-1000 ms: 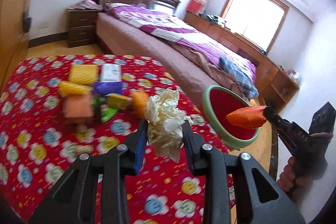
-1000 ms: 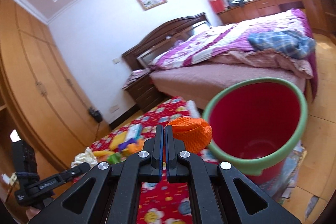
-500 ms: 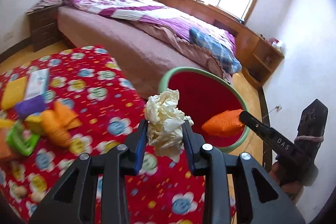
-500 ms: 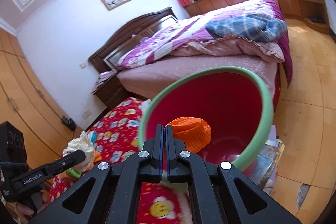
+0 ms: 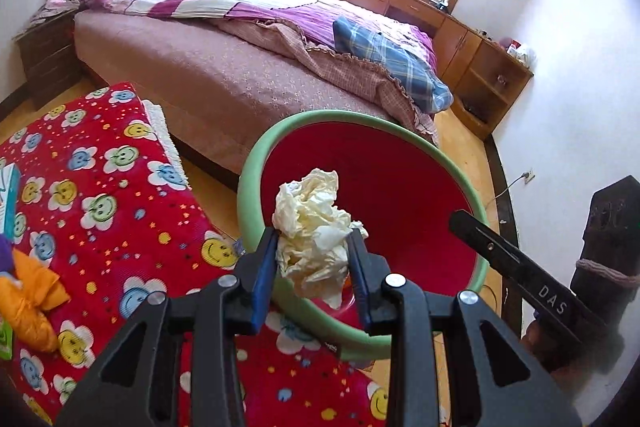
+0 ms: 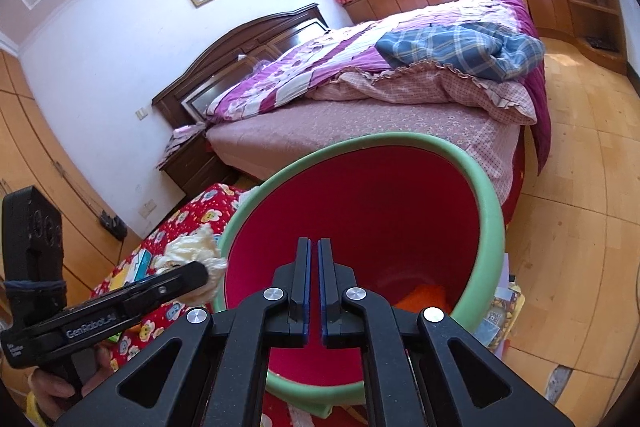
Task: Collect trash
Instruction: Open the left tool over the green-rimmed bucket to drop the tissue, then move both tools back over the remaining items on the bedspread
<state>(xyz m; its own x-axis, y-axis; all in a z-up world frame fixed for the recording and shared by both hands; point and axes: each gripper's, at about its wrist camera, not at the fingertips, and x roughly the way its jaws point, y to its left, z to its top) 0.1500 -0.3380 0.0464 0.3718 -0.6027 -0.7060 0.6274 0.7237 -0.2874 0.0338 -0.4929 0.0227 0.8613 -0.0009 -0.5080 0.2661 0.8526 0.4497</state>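
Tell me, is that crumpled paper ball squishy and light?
Probably both. The crumpled paper ball is all loose folds, and the left gripper has it pinched between its pads, so it likely squashes easily. Its jaws are opening above the red bin; it should drop softly, not bounce.

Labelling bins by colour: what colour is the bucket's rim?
Pale green rim on a red bucket, clearest in the right wrist view.
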